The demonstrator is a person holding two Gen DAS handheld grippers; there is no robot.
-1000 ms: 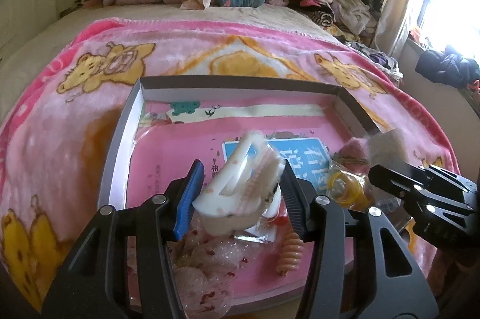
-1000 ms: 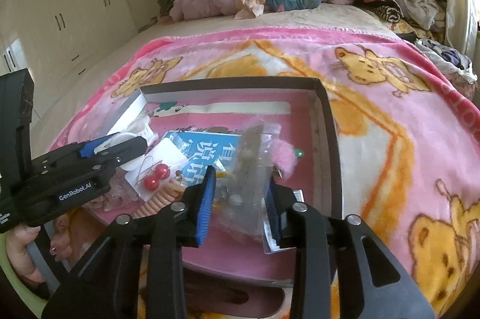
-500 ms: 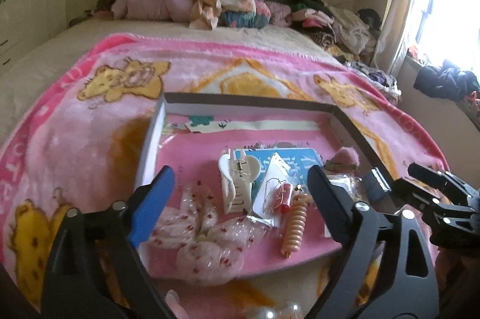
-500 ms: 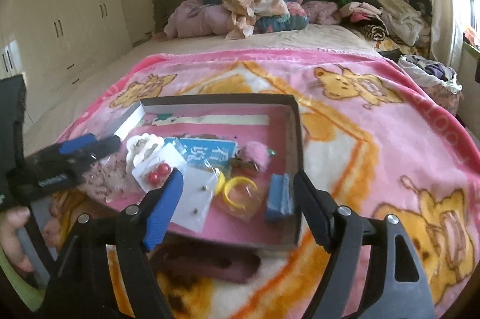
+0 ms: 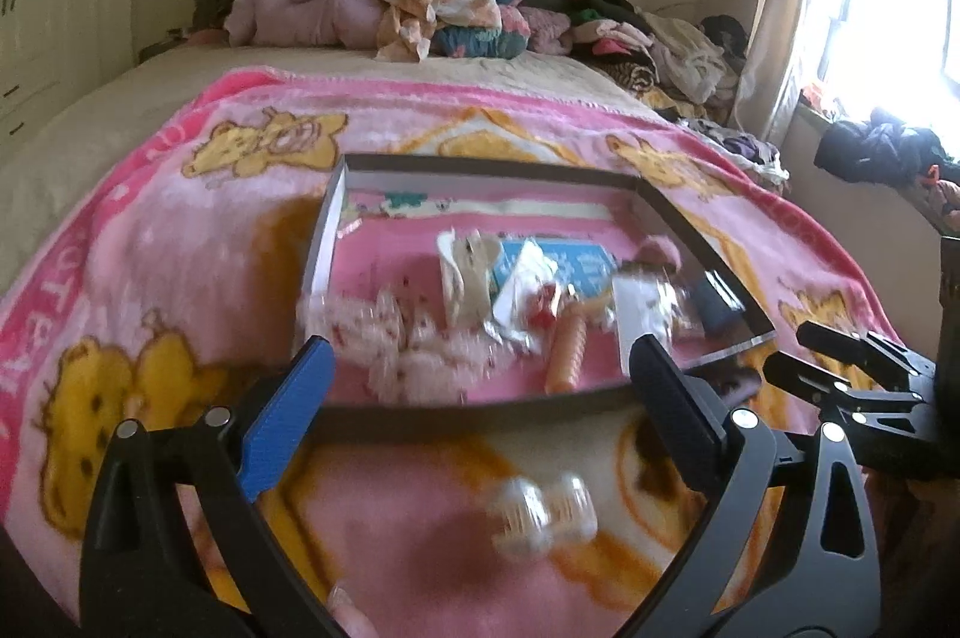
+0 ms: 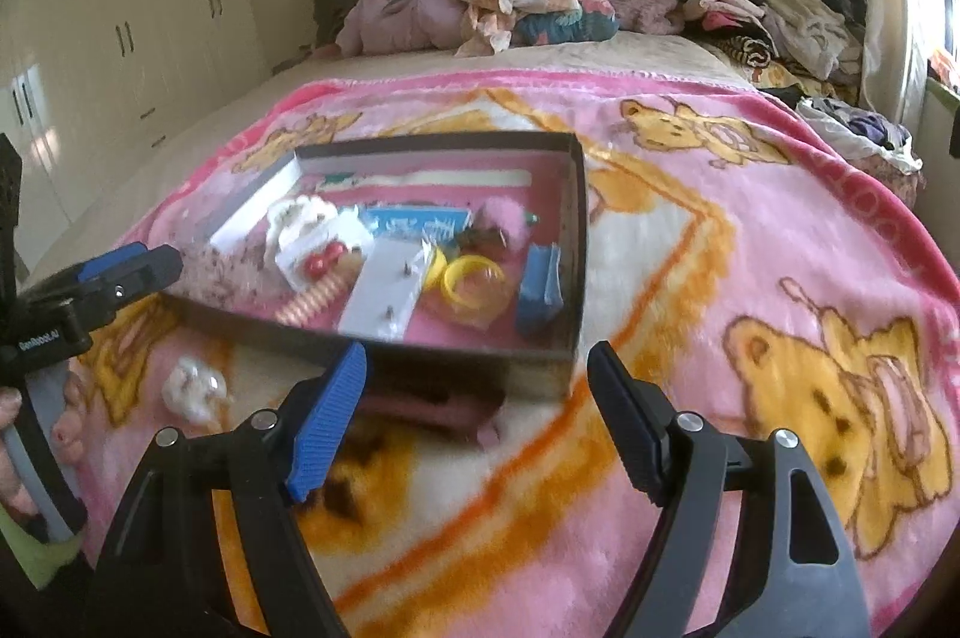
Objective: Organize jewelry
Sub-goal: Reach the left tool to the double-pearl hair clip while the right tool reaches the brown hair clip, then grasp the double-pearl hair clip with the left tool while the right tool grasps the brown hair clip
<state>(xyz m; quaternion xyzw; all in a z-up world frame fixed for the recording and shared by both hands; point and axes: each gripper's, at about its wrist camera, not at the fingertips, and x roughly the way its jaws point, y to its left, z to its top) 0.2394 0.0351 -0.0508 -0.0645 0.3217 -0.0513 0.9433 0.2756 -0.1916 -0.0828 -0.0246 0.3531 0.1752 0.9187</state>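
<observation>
We see the box (image 6: 573, 242) lying flat on the pink bear blanket (image 6: 750, 248), its long side running left to right across the bed (image 5: 90, 122); inside it lie a white clip (image 6: 300, 218), a card with red earrings (image 6: 324, 263), an orange coil (image 6: 315, 302), a white stud card (image 6: 384, 299), a yellow ring (image 6: 471, 278), a blue block (image 6: 540, 290), a pink pompom (image 6: 507, 221) and a blue booklet (image 6: 414, 221) whose print is too blurred for us to read; the coil lies roughly front to back in the left view (image 5: 567, 353), slanting in the right one; a clear clip (image 5: 540, 509) sits on the blanket in front of the box, outside it; the right view shows a dark pink thing (image 6: 432, 407) just under the box's near wall, which the left view does not clearly give us; that view also shows "GenRobot.AI" on the left gripper's (image 6: 129, 269) side; both tools hover over the blanket short of the box; the left gripper (image 5: 480, 419) stands wide apart with nothing between its fingers, and so does the right gripper (image 6: 477, 413); clothes (image 5: 432, 2) are piled at the headboard, cupboards (image 6: 120, 38) on the left.
</observation>
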